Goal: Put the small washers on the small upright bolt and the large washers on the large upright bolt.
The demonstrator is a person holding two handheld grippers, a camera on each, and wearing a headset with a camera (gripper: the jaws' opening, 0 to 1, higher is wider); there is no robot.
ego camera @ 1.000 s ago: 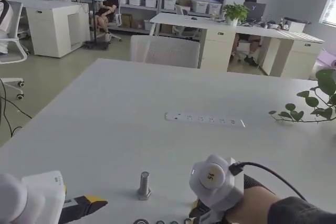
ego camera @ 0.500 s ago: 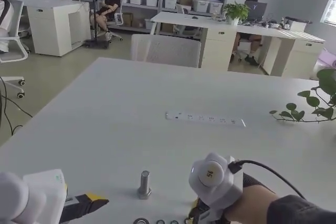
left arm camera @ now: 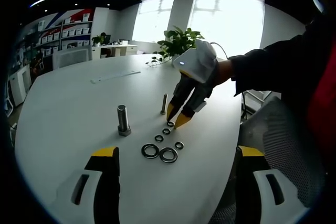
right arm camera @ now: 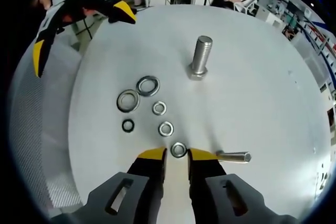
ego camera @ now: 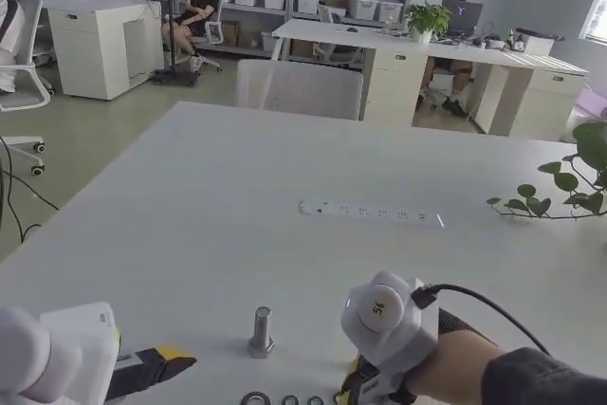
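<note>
Lg bolt (right arm camera: pixel 201 56) stands upright, head on table (ego camera: pixel 237 196), threads up. Sm bolt (left arm camera: pixel 164 103) also upright, beside R gripper (right arm camera: pixel 177 156). R jaws narrowly apart, sm washer (right arm camera: pixel 178 149) flat betw tips, not visibly pinched. L gripper (left arm camera: pixel 176 153) jaws wide apart. Tag (ego camera: pixel 377 307) on R gripper reads approx "15". Lg washers (right arm camera: pixel 128 100) lie near table edge; bare top beyond bolts.
</note>
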